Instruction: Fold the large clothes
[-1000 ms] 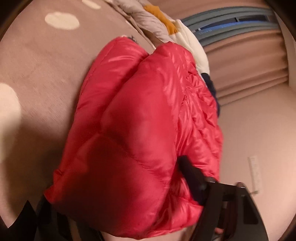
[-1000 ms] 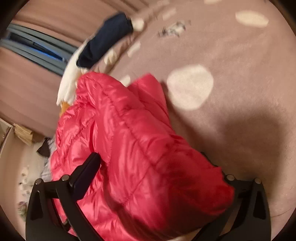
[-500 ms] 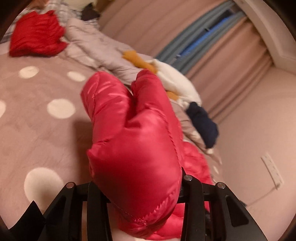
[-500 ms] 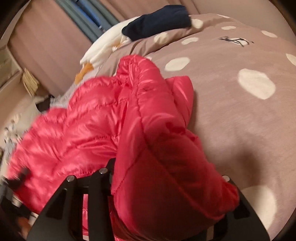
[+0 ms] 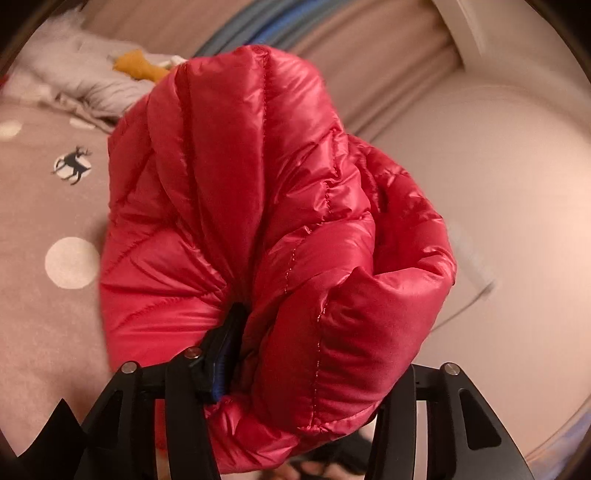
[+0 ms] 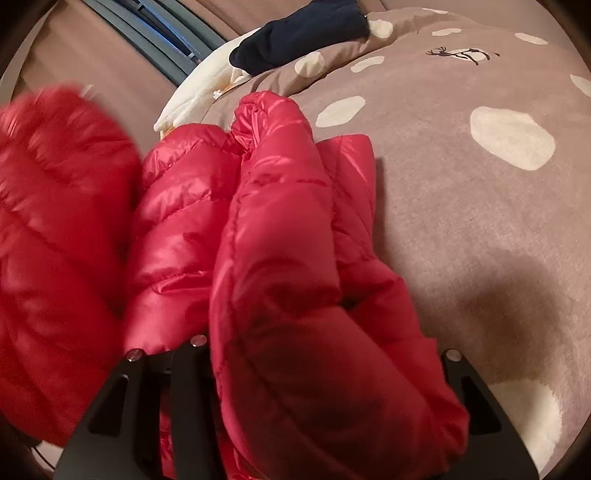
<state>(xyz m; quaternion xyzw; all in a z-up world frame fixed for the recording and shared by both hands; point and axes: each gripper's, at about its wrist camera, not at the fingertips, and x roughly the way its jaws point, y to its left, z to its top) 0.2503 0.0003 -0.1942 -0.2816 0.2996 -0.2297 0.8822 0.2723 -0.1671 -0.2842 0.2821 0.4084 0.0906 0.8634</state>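
Note:
A shiny red puffer jacket (image 5: 258, 184) fills the left wrist view, bunched and lifted above the bed. My left gripper (image 5: 314, 350) has a thick fold of it between its fingers; the jaws are opening, and the pads still press the padding. In the right wrist view the same jacket (image 6: 280, 221) drapes over my right gripper (image 6: 325, 350), which is shut on another fold low over the bed. A blurred red mass (image 6: 55, 258) at the left is the lifted part. The right fingers of both grippers are hidden under fabric.
The bed cover (image 6: 461, 221) is brown with white dots and a deer print (image 5: 72, 168). Other clothes lie along its far edge: a navy garment (image 6: 303, 33), a cream one (image 6: 199, 99), a pale grey one (image 5: 85, 85) and a mustard piece (image 5: 136, 66). Curtains (image 5: 369, 85) hang behind.
Both grippers have closed on folds of the jacket. The left one has risen and rolled, lifting its part off the bed. The right one has held still for the last half second.

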